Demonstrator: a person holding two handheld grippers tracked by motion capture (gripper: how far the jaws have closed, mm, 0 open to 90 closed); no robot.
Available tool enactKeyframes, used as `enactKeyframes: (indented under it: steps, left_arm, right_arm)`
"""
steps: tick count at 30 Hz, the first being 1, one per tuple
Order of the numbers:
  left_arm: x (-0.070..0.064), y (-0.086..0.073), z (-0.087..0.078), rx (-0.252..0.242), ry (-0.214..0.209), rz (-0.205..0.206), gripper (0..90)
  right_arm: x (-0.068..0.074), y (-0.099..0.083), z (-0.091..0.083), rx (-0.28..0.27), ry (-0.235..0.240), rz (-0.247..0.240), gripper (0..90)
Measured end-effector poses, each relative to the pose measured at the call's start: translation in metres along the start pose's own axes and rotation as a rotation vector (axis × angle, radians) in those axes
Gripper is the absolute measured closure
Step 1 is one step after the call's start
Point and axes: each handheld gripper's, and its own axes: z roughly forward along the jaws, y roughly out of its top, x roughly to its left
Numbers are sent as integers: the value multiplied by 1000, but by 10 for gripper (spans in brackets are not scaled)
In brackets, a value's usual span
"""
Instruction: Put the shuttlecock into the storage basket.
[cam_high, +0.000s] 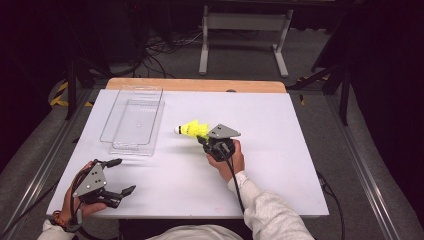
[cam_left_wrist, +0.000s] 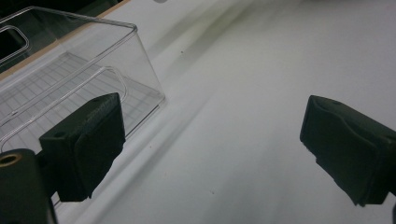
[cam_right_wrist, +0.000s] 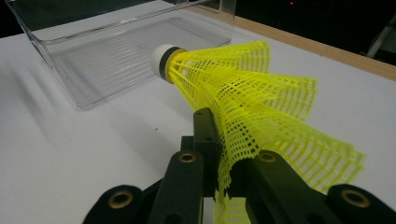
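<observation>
shuttlecock (cam_right_wrist: 243, 88): yellow plastic one, with a mesh skirt full of little square holes and a white rounded cap with a dark band behind it. It's up off the table, about mid-table, just right of the box, with the cap pointing left toward it.

right gripper (cam_high: 204, 140): clenched on the skirt of the shuttlecock. The black jaws pinch the mesh flat between them, so the skirt looks crumpled and fanned out instead of a neat cone. Grey three-cornered plate on top, cable trailing back along the white sleeve.

left gripper (cam_high: 121, 175): released, jaws spread wide with nothing between them, sitting at the near left corner. The pads (cam_left_wrist: 95, 140) are chunky, matte black blocks.

box (cam_high: 131, 120): clear hard plastic, long rectangle with rounded corners and a ribbed floor, on the far left part of the table. Nothing in it.

table (cam_high: 280, 165): smooth white top, flat and matte, with a light wood strip along the far edge.
</observation>
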Motion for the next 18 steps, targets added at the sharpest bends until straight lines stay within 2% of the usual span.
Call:
enactKeyframes:
  steps: [18]
  left_arm:
    - [1, 2, 5, 0, -10, 6, 75]
  right_arm:
    - [1, 19, 1, -48, 5, 4, 872]
